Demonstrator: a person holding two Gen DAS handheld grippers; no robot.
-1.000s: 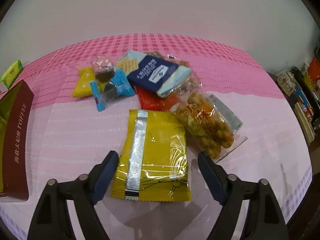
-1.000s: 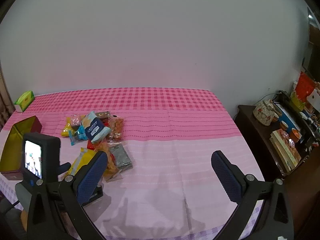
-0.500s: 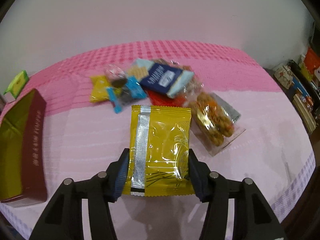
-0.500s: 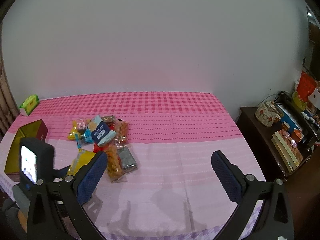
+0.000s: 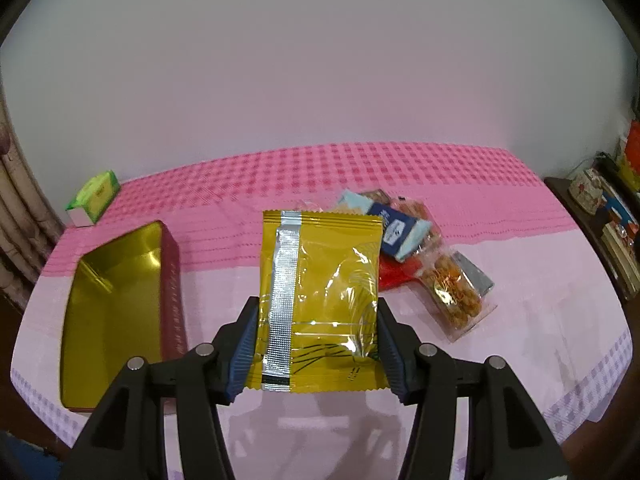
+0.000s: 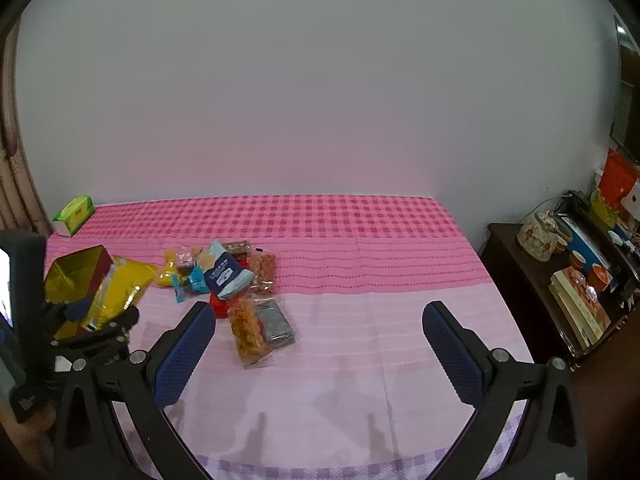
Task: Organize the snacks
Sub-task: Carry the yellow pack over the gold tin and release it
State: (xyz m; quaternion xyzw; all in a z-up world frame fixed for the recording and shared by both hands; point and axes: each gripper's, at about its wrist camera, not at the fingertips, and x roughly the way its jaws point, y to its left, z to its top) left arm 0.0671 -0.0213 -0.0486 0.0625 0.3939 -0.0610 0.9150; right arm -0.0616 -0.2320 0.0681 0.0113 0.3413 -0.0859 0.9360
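My left gripper (image 5: 316, 344) is shut on a yellow snack packet (image 5: 320, 296) with a silver seam, held up off the pink tablecloth. The same packet (image 6: 116, 292) shows in the right wrist view at the far left, above the cloth. An open dark-red tin with a gold inside (image 5: 116, 312) lies to the left of it. A pile of snacks (image 5: 412, 248) lies to the right: a navy packet (image 6: 226, 276), a clear bag of orange nuts (image 6: 248, 332), a grey packet (image 6: 276, 322), small candies (image 6: 188, 272). My right gripper (image 6: 320, 344) stands open over bare cloth, nothing between its fingers.
A small green box (image 5: 94, 198) sits at the table's back left by the wall. A dark side cabinet (image 6: 560, 280) with a jar, cups and books stands to the right of the table. A curtain (image 6: 16, 184) hangs at the left.
The left gripper's jaws shut on the yellow packet and lifted it off the cloth. The tin came further into the left wrist view. The right gripper barely moved.
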